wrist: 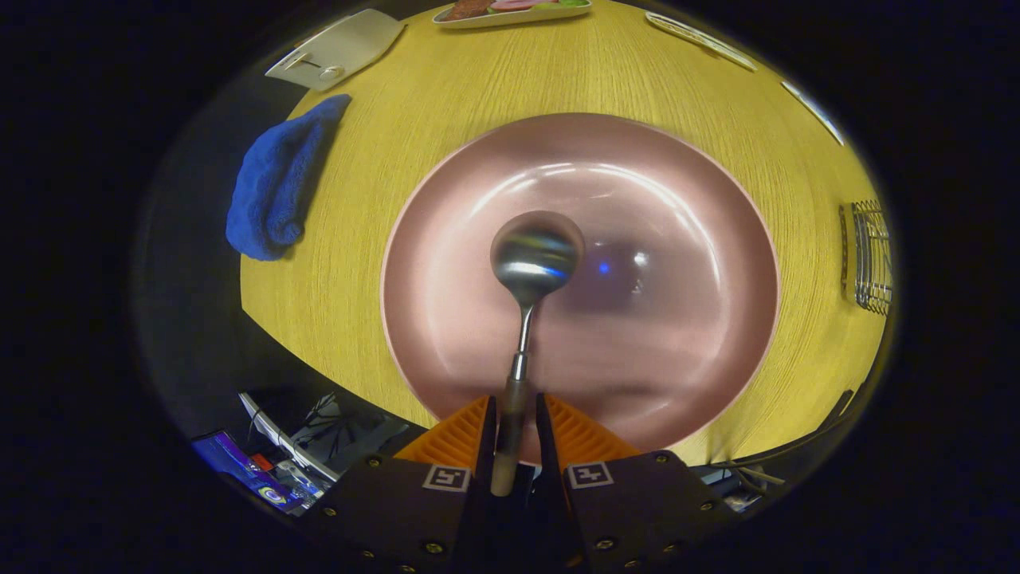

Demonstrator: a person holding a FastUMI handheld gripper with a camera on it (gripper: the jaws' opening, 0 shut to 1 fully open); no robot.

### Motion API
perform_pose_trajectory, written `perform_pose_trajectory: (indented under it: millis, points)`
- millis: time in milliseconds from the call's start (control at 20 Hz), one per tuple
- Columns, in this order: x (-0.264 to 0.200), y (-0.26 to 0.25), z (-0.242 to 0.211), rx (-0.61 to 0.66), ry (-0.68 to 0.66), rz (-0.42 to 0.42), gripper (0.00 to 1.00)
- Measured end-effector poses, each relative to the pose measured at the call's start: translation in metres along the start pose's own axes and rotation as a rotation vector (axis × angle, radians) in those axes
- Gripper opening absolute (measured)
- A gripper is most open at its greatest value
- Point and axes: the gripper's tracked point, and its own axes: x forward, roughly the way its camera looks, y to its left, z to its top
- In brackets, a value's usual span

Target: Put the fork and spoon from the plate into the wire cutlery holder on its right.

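The tool [515,434] has its two fingers drawn in tight on the handle of the spoon [532,263], one finger pressing each side of the shaft, so the spoon is held firmly near its handle end. The butt of the handle pokes back a little between the fingers, toward the tool's body. From the grip the spoon runs straight forward, its neck narrowing and then widening into the bowl, which sits well ahead of the fingertips.

The spoon's bowl lies over the middle of the pink plate [446,239], with a soft dark shadow just to its right on the plate's surface. Whether the bowl touches the plate or is lifted clear of it cannot be told. The plate's near rim passes under the fingertips.

The plate sits on a yellow wood-grain counter [374,143]. At the far right of the counter, well apart from the plate's right rim, stands the wire cutlery holder [870,255]; its contents are too small to make out.

To the left of the plate, near the counter's left edge, lies a crumpled blue cloth [275,195]. Farther away on the left rests a pale flat board [339,48], and at the far edge a light tray [514,12] with coloured items on it.
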Motion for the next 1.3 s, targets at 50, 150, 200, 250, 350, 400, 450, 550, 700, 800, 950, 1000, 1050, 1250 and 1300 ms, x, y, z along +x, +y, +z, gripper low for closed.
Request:
perform_pose_trajectory:
  millis: [50, 150, 200, 250, 350, 400, 450, 550, 700, 800, 950, 1000, 1050, 1250, 1300]
  points:
    - [0.007, 0.0, 0.002, -0.002, 0.006, 0.005, 0.24]
    - [0.0, 0.0, 0.003, -0.005, 0.002, 0.019, 0.18]
    - [0.001, 0.0, 0.002, -0.007, -0.003, 0.023, 0.18]
    - [0.001, 0.001, 0.002, -0.01, -0.009, 0.024, 0.18]
    - [0.013, 0.001, 0.008, 0.004, -0.028, 0.023, 0.17]
    - [0.001, 0.0, 0.006, 0.003, -0.034, 0.027, 0.08]
    - [0.001, -0.001, 0.008, -0.002, -0.044, 0.026, 0.08]
    - [0.0, -0.002, 0.008, -0.014, -0.066, 0.027, 0.09]
    - [0.0, -0.002, 0.008, -0.016, -0.084, 0.031, 0.09]
    - [-0.004, 0.001, 0.01, 0.006, -0.09, 0.054, 0.09]
    - [-0.01, 0.001, 0.014, 0.042, -0.101, 0.08, 0.08]
    - [-0.012, 0.001, 0.015, 0.057, -0.106, 0.081, 0.08]
    - [-0.015, 0.001, 0.016, 0.076, -0.108, 0.083, 0.08]
    - [-0.038, -0.002, 0.029, 0.129, -0.144, 0.126, 0.08]
    - [-0.044, -0.002, 0.035, 0.138, -0.158, 0.135, 0.09]
